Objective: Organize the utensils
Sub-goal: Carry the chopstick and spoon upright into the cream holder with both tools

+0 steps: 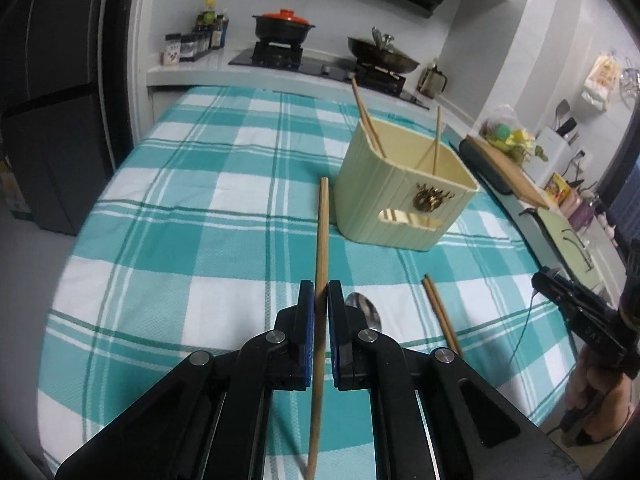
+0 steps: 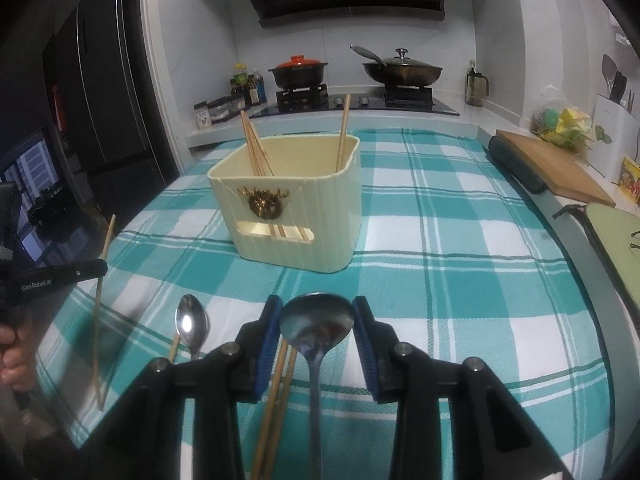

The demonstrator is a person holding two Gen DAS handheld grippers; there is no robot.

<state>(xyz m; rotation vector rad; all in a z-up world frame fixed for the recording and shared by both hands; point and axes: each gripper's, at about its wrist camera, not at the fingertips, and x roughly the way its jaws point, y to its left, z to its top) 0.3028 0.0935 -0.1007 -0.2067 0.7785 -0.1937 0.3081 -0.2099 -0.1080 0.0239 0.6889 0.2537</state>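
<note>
Left gripper (image 1: 321,292) clamped shut on single chopstick (image 1: 321,240), held above checked tablecloth (image 1: 160,208), near side of cream holder (image 1: 404,196). Holder already contained several chopsticks (image 2: 256,152). Right gripper (image 2: 317,312) wide open, gripping nothing, jaws either side of ladle (image 2: 316,320). Chopstick pair (image 2: 276,400) and small spoon (image 2: 193,324) lay beside ladle.

Ladle (image 2: 316,320) handle and chopstick pair (image 2: 276,400) run off the bottom edge
</note>
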